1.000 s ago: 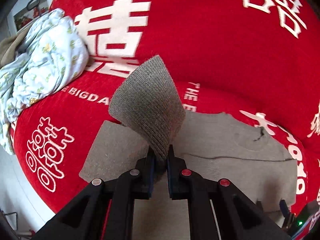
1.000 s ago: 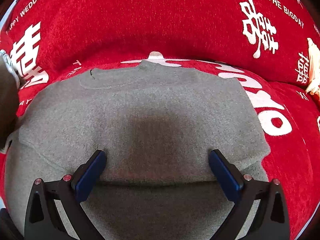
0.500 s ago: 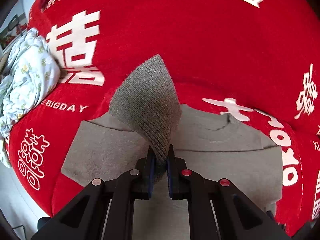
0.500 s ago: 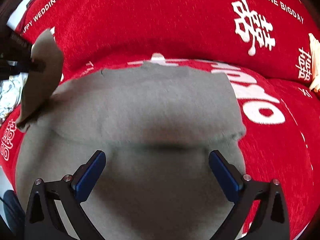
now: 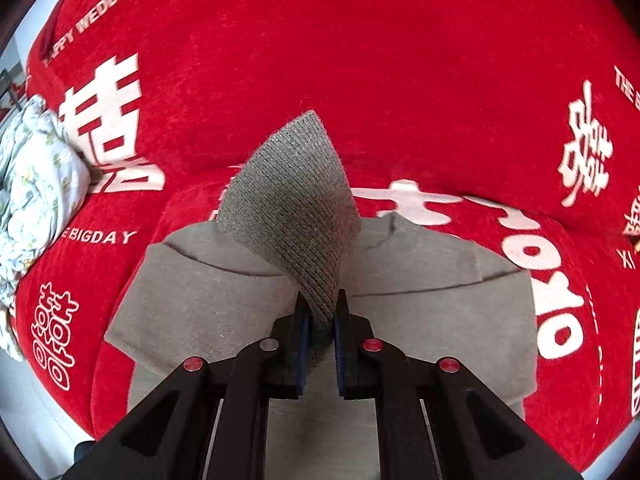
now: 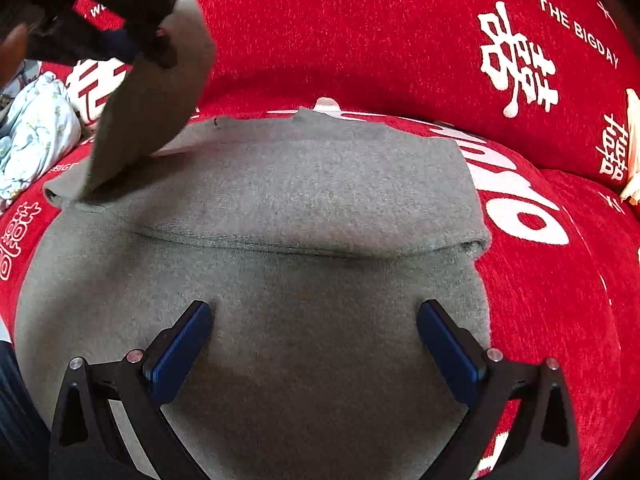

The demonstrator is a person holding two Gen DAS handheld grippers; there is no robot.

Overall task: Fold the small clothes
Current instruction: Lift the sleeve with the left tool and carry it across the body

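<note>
One grey knitted sweater (image 6: 280,208) lay spread on the red sofa cover with white lettering (image 6: 360,40). The left gripper (image 5: 320,320) had its jaws clenched on the sweater's ribbed cuff (image 5: 296,200), lifted at far left. The right gripper (image 6: 314,336) rested released over the near hem. Only the right view showed a cream cloth (image 6: 632,148) far right; both showed one floral bundle (image 5: 32,184).

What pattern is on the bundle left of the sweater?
White bundle with small yellow-green floral print; clearest in the left wrist view.
</note>
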